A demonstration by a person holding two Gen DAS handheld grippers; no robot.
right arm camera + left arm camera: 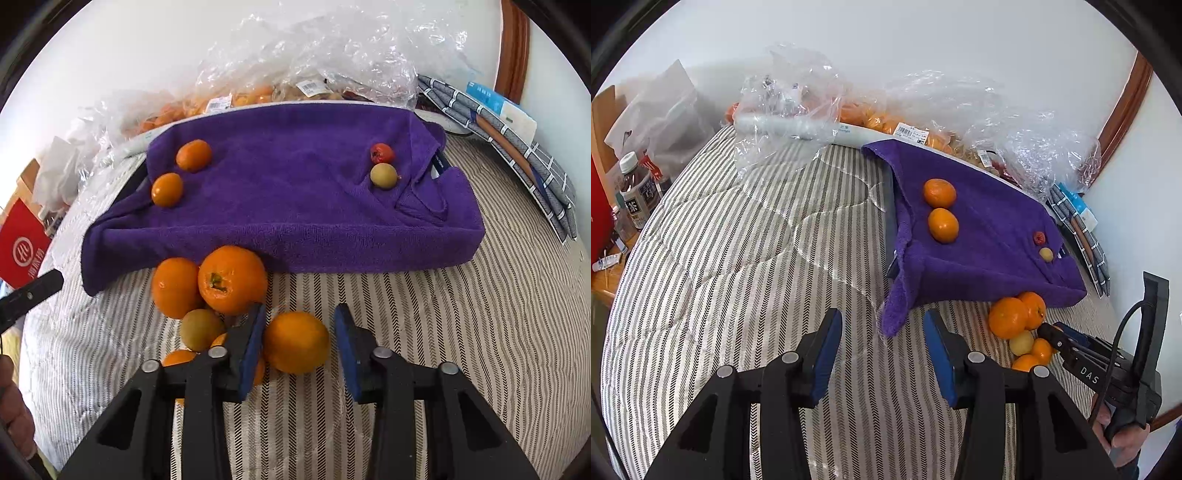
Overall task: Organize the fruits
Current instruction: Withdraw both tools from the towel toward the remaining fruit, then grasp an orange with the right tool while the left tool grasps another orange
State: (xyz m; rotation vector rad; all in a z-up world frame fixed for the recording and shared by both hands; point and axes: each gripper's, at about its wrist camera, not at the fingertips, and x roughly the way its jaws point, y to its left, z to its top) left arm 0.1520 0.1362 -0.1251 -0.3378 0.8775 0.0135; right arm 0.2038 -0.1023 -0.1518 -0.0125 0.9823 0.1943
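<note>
A purple towel (295,192) covers a raised block on the striped bedcover. On it lie two small oranges (194,155) at the left and a red fruit (381,153) with a yellow-green fruit (384,176) at the right. A heap of oranges (232,279) and a yellow-green fruit (201,329) lies in front of the towel. My right gripper (299,332) is open, its jaws on either side of one orange (295,341) of that heap. My left gripper (882,332) is open and empty above the bedcover, left of the heap (1015,317).
Clear plastic bags (798,92) with more fruit lie behind the towel by the wall. Bottles (635,192) stand at the far left on a wooden surface. A stack of checked cloths (517,147) lies at the right. A red box (22,247) stands at the left.
</note>
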